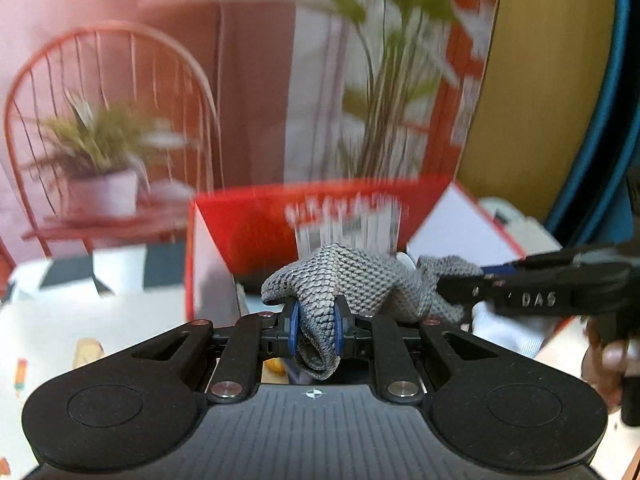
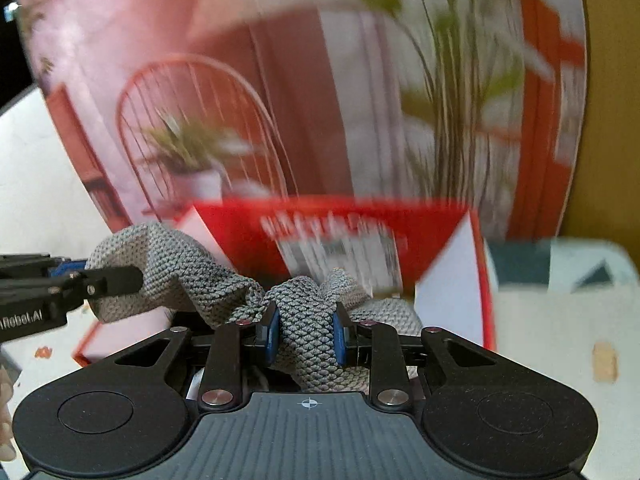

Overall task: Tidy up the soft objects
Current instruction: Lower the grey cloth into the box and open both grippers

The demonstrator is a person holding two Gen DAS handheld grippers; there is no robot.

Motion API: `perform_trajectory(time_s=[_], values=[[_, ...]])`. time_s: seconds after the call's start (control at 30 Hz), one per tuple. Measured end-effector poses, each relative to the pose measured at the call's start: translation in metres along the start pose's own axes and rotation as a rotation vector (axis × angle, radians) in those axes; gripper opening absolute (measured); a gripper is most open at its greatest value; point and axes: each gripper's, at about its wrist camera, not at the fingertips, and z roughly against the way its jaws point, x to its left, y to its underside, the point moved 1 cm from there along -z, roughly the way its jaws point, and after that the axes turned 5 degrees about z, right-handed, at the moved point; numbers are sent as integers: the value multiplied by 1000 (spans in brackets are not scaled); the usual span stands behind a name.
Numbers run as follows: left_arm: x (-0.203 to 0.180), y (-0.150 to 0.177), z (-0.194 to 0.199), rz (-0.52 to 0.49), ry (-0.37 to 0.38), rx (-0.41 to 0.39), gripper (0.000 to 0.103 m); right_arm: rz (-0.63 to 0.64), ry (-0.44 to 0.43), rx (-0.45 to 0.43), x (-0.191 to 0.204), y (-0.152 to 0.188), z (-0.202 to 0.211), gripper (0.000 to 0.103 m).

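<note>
A grey knitted cloth (image 1: pixel 352 276) is held up between both grippers, in front of an open red box (image 1: pixel 256 236). My left gripper (image 1: pixel 316 326) is shut on one end of the cloth. My right gripper (image 2: pixel 306 330) is shut on the other end of the cloth (image 2: pixel 308 320). In the left wrist view the right gripper (image 1: pixel 460 290) comes in from the right and grips the cloth. In the right wrist view the left gripper (image 2: pixel 108 280) comes in from the left on the cloth. The red box (image 2: pixel 360 232) stands just behind the cloth.
A printed backdrop with a red chair and potted plants (image 1: pixel 100 152) stands behind the box. White fabric (image 1: pixel 512 332) lies under the right gripper. The patterned tablecloth (image 1: pixel 80 320) spreads to the left. A yellow panel (image 1: pixel 540 80) rises at the right.
</note>
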Motion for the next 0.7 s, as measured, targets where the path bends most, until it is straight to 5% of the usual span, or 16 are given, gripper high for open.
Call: perform_trajectory(time_s=[0.27,0.4,0.5,0.57,0.7], values=[[1,8,-22,-30,-12,96,18,-67,-22,94,-8,11,-22,24],[-1,3,-26,-16,-17,82,19,-112,-11,95,-13,14,-27,24],[2,2,-19,-6,-8,60,34,-121,11,64,-13,16,-23,28],[6,2,-12,1,1,45,53,-110,26,40,-11,16,-16,34],[13,4,10,46,28,9,60,-100,36,-5,-10,13,3,42]])
